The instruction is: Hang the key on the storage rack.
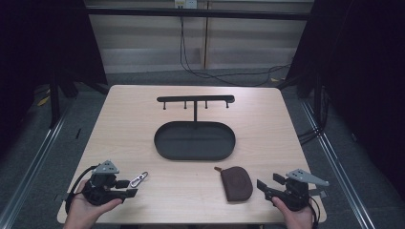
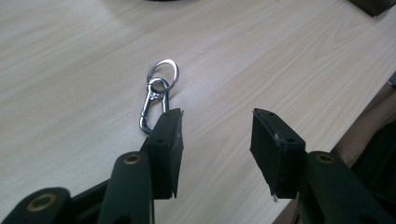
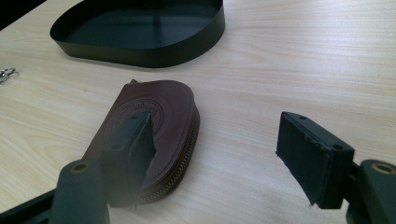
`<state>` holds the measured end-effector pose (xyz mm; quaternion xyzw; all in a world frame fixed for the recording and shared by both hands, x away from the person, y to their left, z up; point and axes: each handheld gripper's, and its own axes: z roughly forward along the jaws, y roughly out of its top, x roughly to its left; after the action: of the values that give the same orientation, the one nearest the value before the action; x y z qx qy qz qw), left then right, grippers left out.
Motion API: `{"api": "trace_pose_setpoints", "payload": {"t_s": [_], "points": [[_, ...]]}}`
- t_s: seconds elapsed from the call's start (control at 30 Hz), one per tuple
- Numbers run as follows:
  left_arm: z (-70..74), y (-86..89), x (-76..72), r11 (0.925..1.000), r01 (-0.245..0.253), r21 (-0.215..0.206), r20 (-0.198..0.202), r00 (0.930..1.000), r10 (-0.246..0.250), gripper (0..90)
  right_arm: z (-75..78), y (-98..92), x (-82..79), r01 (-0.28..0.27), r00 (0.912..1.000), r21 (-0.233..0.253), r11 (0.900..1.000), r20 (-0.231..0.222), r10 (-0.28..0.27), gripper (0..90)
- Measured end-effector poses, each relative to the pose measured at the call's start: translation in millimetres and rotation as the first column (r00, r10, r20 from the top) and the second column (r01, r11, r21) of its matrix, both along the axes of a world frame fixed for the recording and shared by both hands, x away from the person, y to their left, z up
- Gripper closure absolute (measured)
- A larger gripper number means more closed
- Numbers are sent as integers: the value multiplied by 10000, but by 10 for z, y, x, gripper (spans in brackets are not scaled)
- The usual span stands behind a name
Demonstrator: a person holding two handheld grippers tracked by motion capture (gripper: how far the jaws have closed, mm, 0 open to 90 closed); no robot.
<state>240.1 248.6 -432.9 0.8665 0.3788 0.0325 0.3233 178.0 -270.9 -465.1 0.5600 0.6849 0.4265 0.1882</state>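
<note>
A silver carabiner with a key ring (image 1: 138, 179) (image 2: 156, 95) lies on the table's front left. My left gripper (image 1: 128, 188) (image 2: 217, 122) stands open just short of it, its left jaw tip beside the clip's lower end and nothing between the jaws. A brown leather zip pouch (image 1: 236, 183) (image 3: 159, 121) lies flat at the front right. My right gripper (image 1: 268, 182) (image 3: 215, 126) is open beside the pouch; its left jaw hovers over the pouch's near edge and its right jaw is over bare wood.
A black oval tray (image 1: 193, 140) (image 3: 154, 58) sits mid-table, nothing in it. Behind it rises a black rack with several hooks (image 1: 196, 99) on a thin post. Cables run over the floor beyond the table. The carabiner (image 3: 5, 73) shows at the right gripper view's left edge.
</note>
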Motion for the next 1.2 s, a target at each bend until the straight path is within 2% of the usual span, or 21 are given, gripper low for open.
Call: {"api": "trace_pose_setpoints", "payload": {"t_s": [0.03,0.13,0.3,0.37,0.6,0.67,0.7,0.93,1.0,1.03,1.07,1.1,1.2], "points": [[16,-17,21,9998,57,181,-91,9999,-55,539,0,3,2,-47,10000,-42,10000,7,47,276],[32,-29,50,9995,70,317,-170,9998,-65,543,-3,9,5,-88,10000,-56,9999,-9,88,275],[101,-26,139,9996,-88,277,-79,9999,90,574,-7,9,7,-65,10000,-32,10000,-56,65,275],[119,-26,180,9997,105,227,-219,9997,-100,586,-9,9,10,-68,9999,-41,10000,-84,68,276],[162,-53,331,9969,230,747,-476,9987,-195,627,-13,12,16,-100,9999,-35,9999,-121,100,275],[160,-77,366,9957,250,888,-667,9976,-191,628,-15,13,18,-99,9998,-53,9999,-154,98,275],[151,-97,410,9936,380,1067,-811,9963,-294,626,-16,14,20,-114,9998,-57,9999,-158,113,275],[107,-189,553,9862,496,1579,-1187,9925,-309,613,-19,17,24,-137,9997,-87,9999,-208,135,275],[94,-236,571,9797,557,1927,-1159,9927,-336,611,-20,22,23,-128,9997,-150,9998,-223,124,275],[75,-281,587,9732,852,2135,-1282,9900,-585,600,-21,32,24,-177,9996,-226,9996,-220,172,275],[75,-281,587,9732,852,2135,-1282,9900,-585,599,-21,32,24,-177,9996,-226,9996,-220,172,275],[58,-330,596,9667,990,2358,-1312,9889,-693,599,-22,39,26,-195,9995,-304,9993,-254,187,275],[41,-365,626,9628,1156,2443,-1549,9848,-789,599,-22,42,28,-192,9995,-293,9994,-275,184,275]]}}
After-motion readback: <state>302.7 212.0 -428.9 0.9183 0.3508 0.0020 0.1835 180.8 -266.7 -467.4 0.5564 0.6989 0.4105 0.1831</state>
